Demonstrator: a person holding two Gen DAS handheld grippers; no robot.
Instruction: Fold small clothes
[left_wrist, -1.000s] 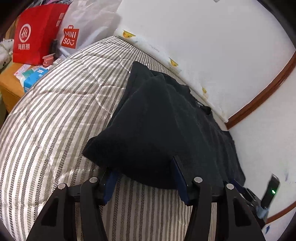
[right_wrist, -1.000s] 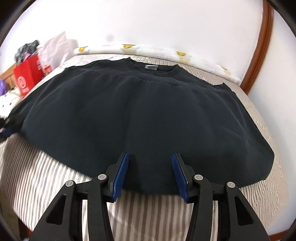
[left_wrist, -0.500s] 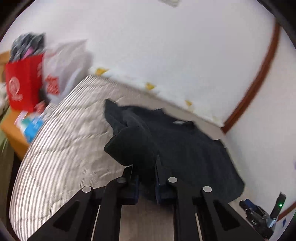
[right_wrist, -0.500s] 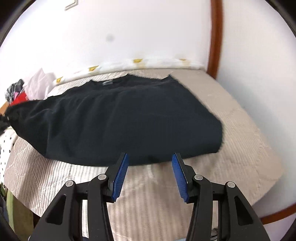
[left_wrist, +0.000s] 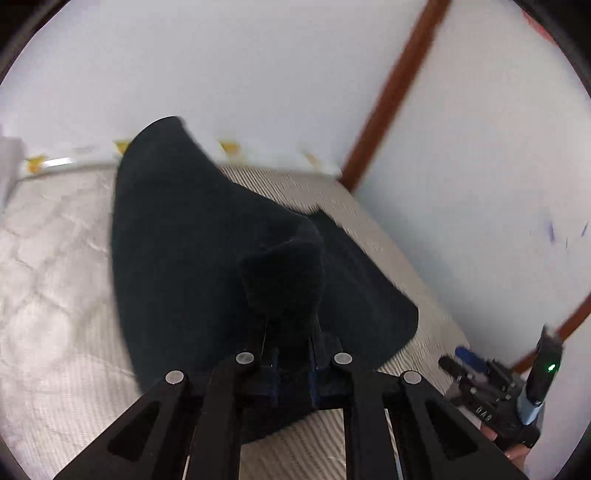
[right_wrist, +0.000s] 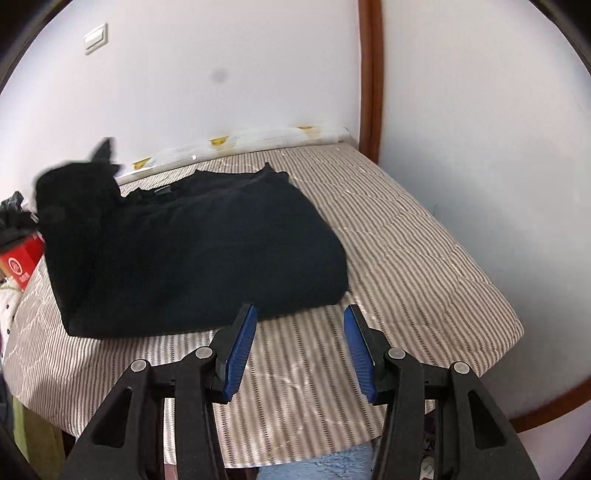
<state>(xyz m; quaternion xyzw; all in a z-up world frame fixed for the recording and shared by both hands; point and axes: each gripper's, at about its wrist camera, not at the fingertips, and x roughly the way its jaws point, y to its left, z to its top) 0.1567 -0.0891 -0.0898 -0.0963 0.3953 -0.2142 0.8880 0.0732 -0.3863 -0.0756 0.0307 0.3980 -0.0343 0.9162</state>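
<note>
Two grippers here and they're doing totally different things. Left gripper (left_wrist: 290, 345) has its jaws pinched narrow on a bunched-up fold of the black garment (left_wrist: 207, 258), and the cloth it's got is lifted up off the bed so it rises like a tent in front of the left wrist camera, with the raised edge reaching up past the wall line. Right gripper (right_wrist: 299, 345) is spread wide with nothing between its blue pads (right_wrist: 242, 341), hovering over bare striped cover just beside the near edge of the garment (right_wrist: 207, 258), not touching it as far as I can see. From that side the black garment lies mostly flat on the striped bedspread (right_wrist: 406, 258), collar end toward the wall, with its left end pulled up into a blurry dark peak. The bed sits in a corner, white walls on two sides with a brown wooden trim strip (right_wrist: 369, 81) running up between them. Along the far edge there's a white sheet with little yellow prints (right_wrist: 258, 138). Red bag (right_wrist: 22, 258) pokes out at the far left, and a light switch (right_wrist: 96, 37) is up on the wall.
</note>
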